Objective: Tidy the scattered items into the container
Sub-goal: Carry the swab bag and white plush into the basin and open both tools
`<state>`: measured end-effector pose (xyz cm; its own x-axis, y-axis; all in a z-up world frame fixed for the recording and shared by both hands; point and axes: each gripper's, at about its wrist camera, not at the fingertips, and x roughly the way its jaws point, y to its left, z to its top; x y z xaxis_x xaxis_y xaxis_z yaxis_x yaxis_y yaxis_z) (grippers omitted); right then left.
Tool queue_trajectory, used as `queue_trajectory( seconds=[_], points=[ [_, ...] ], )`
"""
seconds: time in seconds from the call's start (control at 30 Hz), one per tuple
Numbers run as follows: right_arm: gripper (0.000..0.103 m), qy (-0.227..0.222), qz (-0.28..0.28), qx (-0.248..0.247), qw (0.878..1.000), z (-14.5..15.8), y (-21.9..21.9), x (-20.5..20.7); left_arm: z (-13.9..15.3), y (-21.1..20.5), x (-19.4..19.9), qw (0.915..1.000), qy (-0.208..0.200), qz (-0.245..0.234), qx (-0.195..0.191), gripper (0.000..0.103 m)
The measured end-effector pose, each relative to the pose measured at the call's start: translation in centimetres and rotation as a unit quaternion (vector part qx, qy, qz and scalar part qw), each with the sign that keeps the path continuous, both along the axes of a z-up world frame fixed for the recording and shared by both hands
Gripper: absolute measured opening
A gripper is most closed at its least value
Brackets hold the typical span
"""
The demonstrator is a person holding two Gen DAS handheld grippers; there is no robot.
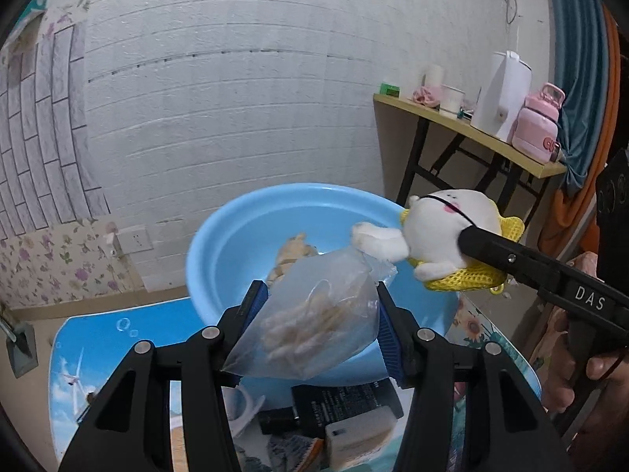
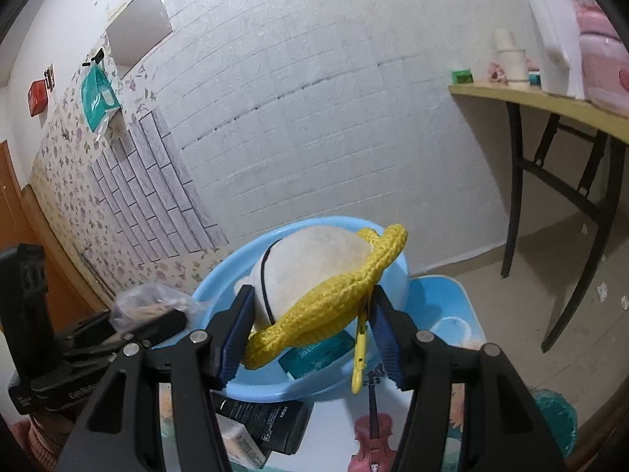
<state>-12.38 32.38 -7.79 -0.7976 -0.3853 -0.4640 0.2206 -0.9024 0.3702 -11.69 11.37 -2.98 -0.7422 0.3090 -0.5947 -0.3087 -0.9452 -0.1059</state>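
My left gripper (image 1: 319, 295) is shut on a clear plastic bag (image 1: 314, 322) of pale beige sticks, held in front of the light blue basin (image 1: 243, 220). My right gripper (image 1: 464, 244) comes in from the right, shut on a white plush toy (image 1: 436, 228) with a yellow knitted hat, above the basin's right rim. In the right wrist view the right gripper (image 2: 312, 303) clamps the plush toy (image 2: 314, 259) over the basin (image 2: 220, 287), and the bag (image 2: 149, 303) shows at the left. A tan soft toy (image 1: 293, 253) and a teal box (image 2: 318, 352) lie in the basin.
Before the basin on the patterned blue table lie a black tube (image 1: 342, 397) and a white box (image 1: 357, 436). A side desk (image 1: 471, 133) at the right carries a pink bottle (image 1: 538, 122) and a white jug. A person's hand (image 1: 605, 365) holds the right gripper's handle.
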Motion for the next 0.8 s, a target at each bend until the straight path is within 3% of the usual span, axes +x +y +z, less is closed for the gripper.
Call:
queue_trajectory(
  seconds=[0.27,0.43,0.8],
  points=[
    [0.059,0.001,0.012,0.010,1.000,-0.6,-0.1,-0.4,-1.1,1.0,-0.8,0.9998,-0.013,-0.012,-0.004,0.056],
    [0.063,0.010,0.011,0.004,1.000,-0.4,0.3,0.0,-0.8,1.0,-0.2,0.9999,0.006,-0.006,-0.014,0.077],
    [0.064,0.010,0.020,0.013,1.000,-0.1,-0.2,1.4,-0.9,-0.5,1.7,1.0000,0.005,0.001,-0.003,0.078]
  ],
)
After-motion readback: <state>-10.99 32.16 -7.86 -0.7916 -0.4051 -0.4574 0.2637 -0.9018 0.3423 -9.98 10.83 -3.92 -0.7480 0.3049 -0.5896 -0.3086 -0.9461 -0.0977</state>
